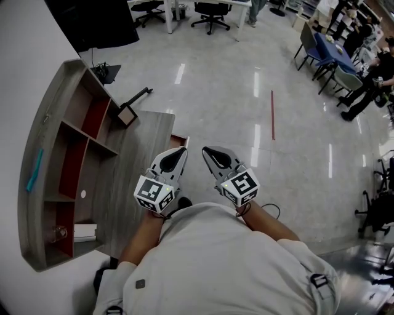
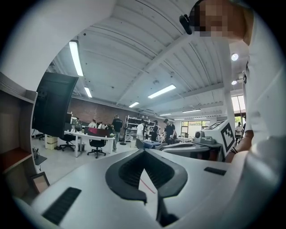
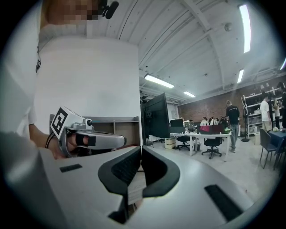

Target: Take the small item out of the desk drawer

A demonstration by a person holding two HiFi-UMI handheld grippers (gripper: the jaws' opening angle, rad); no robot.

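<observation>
I hold both grippers in front of my chest, side by side, pointing away from me over the floor. My left gripper (image 1: 181,150) (image 2: 144,151) is shut with its tips touching and nothing between them. My right gripper (image 1: 207,149) (image 3: 141,148) is shut and empty too. The wooden desk (image 1: 146,132) stands to my left. A reddish-brown corner of its drawer (image 1: 179,141) juts out at the desk's right edge, just past the left gripper's tip. What lies inside the drawer is hidden, and no small item shows.
A shelf unit (image 1: 68,160) sits on the desk, with a teal object (image 1: 34,170) on top and a small frame (image 1: 127,114) beside it. A dark monitor (image 1: 92,21) stands behind. Glossy floor with a red line (image 1: 273,115) lies ahead; office chairs (image 1: 211,13) and people are far off.
</observation>
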